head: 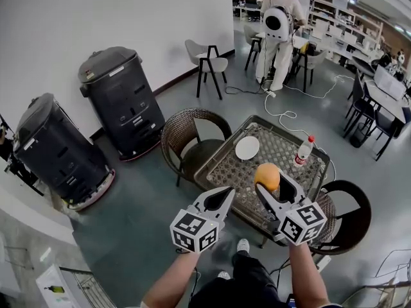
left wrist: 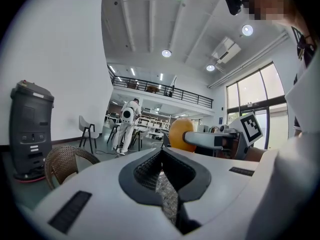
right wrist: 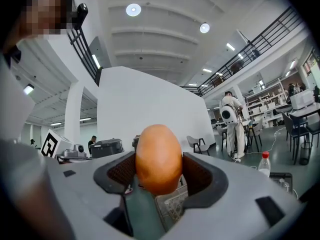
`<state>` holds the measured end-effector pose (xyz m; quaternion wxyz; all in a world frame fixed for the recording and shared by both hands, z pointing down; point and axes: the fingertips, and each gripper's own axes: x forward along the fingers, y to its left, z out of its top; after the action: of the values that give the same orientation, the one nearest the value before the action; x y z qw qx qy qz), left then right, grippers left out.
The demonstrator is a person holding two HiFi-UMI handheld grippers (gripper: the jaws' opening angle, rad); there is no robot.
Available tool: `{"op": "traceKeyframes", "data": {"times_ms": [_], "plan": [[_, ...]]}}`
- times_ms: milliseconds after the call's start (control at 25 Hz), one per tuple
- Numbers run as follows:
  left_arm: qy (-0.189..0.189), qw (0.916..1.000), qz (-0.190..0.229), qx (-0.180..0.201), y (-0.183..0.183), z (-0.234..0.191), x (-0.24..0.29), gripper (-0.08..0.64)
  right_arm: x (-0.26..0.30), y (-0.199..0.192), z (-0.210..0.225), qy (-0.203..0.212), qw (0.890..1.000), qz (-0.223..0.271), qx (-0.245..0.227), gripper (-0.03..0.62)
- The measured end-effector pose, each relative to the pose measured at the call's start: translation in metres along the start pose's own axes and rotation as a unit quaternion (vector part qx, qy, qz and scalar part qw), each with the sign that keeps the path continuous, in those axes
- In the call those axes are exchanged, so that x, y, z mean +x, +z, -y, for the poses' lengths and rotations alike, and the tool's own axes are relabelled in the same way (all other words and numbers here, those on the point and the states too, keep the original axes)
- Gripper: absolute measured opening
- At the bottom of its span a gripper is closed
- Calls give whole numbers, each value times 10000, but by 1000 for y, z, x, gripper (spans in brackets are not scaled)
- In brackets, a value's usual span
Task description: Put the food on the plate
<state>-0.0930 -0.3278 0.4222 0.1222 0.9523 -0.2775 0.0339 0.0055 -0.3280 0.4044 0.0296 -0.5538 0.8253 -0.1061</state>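
An orange, egg-shaped piece of food [head: 267, 176] [right wrist: 159, 156] is clamped between the jaws of my right gripper [head: 270, 185] [right wrist: 159, 160], held in the air over the near part of the mesh-topped table [head: 282, 147]. The white round plate [head: 247, 147] lies bare on the table's left part, beyond the food and slightly left of it. My left gripper [head: 227, 193] [left wrist: 161, 155] hovers at the table's near-left edge, jaws closed together with nothing in them. The left gripper view shows the food [left wrist: 180, 133] to its right.
A plastic bottle with a red cap [head: 303, 151] [right wrist: 263, 165] stands on the table's right side. Wicker chairs [head: 190, 135] [head: 352, 212] flank the table. Two black wheeled machines [head: 121, 99] [head: 52, 150] stand by the left wall. A person [head: 277, 31] stands far back.
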Motion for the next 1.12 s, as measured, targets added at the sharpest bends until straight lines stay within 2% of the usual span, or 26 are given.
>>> {"op": "traceKeyframes", "data": {"times_ms": [360,640,880,1120], "plan": [[103,9999,-82,16,18,-47,63,9,64,20,53,174,9997,117,159,297],[325,9992,-231,16,31,-68,114,9,98,29,107,398,9984,84,395,298],[498,9981,-369,-14,28,-97,139,9,128,21,134,455,9977,15,511,296],[422,9978,-509,-65,19,-126,161,9,153,8,152,295,9976,-107,622,296]]}}
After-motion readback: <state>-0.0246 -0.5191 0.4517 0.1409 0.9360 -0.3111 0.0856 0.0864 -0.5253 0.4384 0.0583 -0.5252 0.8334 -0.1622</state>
